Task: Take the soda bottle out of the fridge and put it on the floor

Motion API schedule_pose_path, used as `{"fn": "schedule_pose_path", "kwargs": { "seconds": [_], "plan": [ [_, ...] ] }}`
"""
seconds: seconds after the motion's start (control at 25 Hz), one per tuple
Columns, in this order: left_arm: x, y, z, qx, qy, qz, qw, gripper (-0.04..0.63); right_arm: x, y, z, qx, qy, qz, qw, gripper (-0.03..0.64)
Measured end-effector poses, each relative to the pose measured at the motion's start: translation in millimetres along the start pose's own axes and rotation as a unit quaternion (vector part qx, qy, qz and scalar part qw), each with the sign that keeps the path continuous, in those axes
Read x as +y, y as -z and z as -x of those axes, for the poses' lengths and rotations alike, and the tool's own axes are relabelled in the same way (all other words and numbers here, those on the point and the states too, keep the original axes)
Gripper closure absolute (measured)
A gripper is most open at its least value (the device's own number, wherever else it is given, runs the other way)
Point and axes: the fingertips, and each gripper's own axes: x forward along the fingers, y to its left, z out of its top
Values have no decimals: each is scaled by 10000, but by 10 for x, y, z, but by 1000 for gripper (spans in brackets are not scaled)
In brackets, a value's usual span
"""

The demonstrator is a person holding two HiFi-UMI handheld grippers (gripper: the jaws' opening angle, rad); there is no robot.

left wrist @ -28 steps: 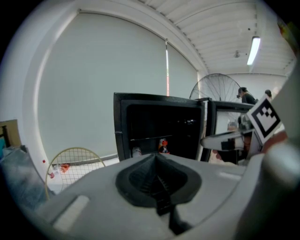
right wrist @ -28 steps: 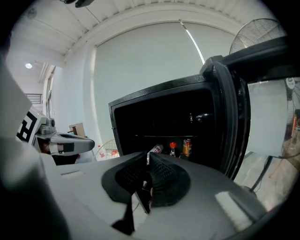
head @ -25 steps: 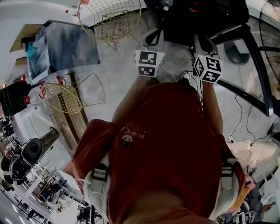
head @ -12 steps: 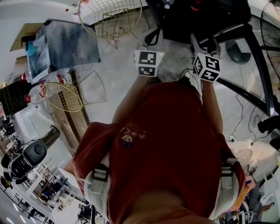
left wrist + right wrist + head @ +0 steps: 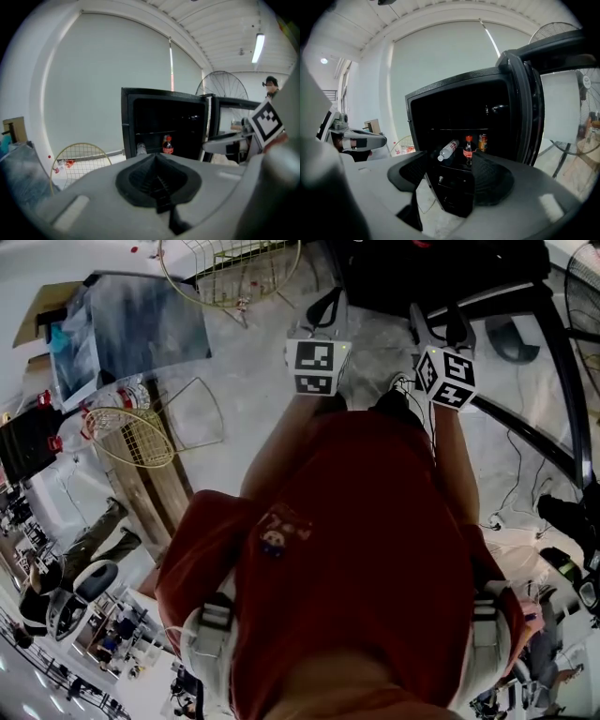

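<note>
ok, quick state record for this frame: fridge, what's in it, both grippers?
fridge: open, door swung to the right
soda bottle: upright inside, red cap, untouched
water bottle: lying tilted, left of the soda bottle
can: upright, right of the soda bottle
left gripper: shut, empty
right gripper: open, jaws have just been opening, nothing between them
stage: bottle not yet taken out

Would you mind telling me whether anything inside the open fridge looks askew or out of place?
Yes: in the fridge, the clear water bottle lies slanted, its cap pointing down and to the left, while the soda bottle and the can beside it stand upright. Nothing looks spilled.
</note>
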Motion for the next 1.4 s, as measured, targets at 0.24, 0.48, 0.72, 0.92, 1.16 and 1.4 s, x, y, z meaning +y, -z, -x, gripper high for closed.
{"fn": "schedule_pose_path", "kwargs": {
  "seconds": [0.24,0.48,0.72,0.92,1.16,1.4],
  "plan": [
    [112,247,-72,168,-91,121,9997,595,19,214,-122,184,-1,-50,9998,337],
    [328,619,-234,346,-181,262,9989,595,124,555,-399,427,-92,-84,9990,337],
    [391,1112,-320,565,-215,374,9975,595,150,989,-560,570,-60,-192,9982,337],
    [467,1550,-474,603,-256,413,9970,595,160,1280,-747,439,-56,-189,9988,337],
    [609,2080,-700,578,-301,465,9968,595,68,1686,-1011,237,126,-155,9995,337],
    [454,2634,-849,739,-168,533,9957,595,-109,2188,-1101,15,360,-98,9993,337]
  ]
}}
